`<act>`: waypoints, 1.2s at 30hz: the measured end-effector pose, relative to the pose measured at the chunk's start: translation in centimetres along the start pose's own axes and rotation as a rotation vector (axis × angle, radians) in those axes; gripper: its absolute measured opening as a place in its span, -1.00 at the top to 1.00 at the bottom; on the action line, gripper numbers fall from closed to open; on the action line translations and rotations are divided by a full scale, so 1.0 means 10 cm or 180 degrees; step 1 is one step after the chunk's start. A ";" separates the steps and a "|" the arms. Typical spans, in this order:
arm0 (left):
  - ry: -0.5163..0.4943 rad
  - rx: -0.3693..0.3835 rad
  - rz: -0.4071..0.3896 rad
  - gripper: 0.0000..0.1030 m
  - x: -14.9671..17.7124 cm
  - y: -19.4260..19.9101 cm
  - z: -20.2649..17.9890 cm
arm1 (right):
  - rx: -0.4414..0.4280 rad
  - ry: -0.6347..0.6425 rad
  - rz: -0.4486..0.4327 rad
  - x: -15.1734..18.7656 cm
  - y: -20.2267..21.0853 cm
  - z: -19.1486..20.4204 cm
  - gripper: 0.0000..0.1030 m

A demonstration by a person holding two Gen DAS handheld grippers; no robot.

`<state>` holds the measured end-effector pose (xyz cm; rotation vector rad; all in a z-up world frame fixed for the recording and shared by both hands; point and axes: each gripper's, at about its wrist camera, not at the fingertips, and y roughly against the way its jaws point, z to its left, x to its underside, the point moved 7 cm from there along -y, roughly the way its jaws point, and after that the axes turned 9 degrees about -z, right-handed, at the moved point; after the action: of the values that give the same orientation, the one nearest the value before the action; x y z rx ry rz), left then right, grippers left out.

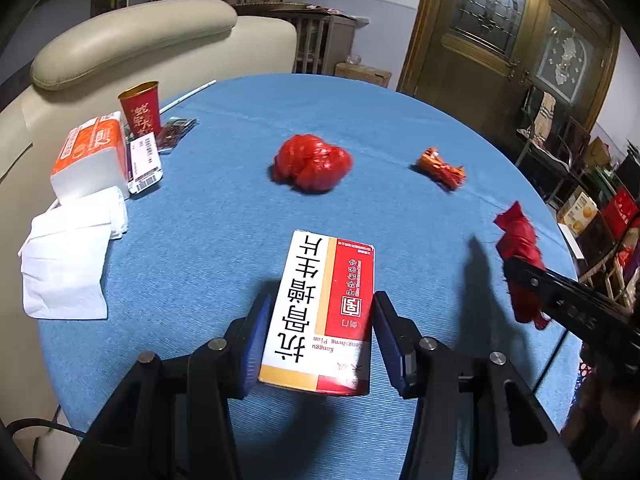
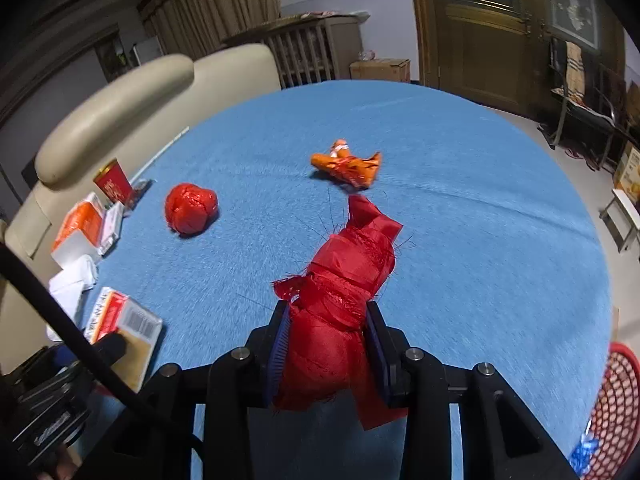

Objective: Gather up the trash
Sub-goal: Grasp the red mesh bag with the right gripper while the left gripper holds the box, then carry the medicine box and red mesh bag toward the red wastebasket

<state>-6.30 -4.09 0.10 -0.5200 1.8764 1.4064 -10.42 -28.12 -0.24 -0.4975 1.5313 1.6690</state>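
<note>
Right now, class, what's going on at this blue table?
A person is clearing trash with two tools. The left hand-held gripper is clamped on a red and white medicine box, and the right hand-held gripper is shut on a frayed red cloth scrap. A crumpled red bag and an orange wrapper lie on the blue tablecloth. A red mesh basket sits at the table's right edge.

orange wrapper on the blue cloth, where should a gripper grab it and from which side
Grip the orange wrapper across its narrow pinched middle, coming down from above: it lies flat and crumpled on the blue cloth, flared at both ends, with clear space around it.
</note>
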 end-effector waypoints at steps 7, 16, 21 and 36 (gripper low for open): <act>-0.0088 0.0070 -0.0008 -0.01 0.00 0.05 -0.21 | 0.0017 -0.0131 -0.0142 0.06 0.38 -0.17 0.25; -0.0221 0.0176 -0.0036 -0.01 -0.02 0.11 -0.48 | 0.0093 -0.0259 -0.0243 0.15 0.73 -0.40 0.25; -0.0262 0.0208 -0.0076 -0.01 -0.05 0.17 -0.57 | 0.0096 -0.0239 -0.0273 0.15 0.82 -0.41 0.25; -0.0331 0.0273 -0.0155 -0.01 -0.10 0.28 -0.73 | 0.0108 -0.0257 -0.0352 0.18 0.98 -0.45 0.25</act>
<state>-9.79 -10.18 3.73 -0.4390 1.8202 1.2907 -20.01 -31.35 3.89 -0.4824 1.4454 1.5578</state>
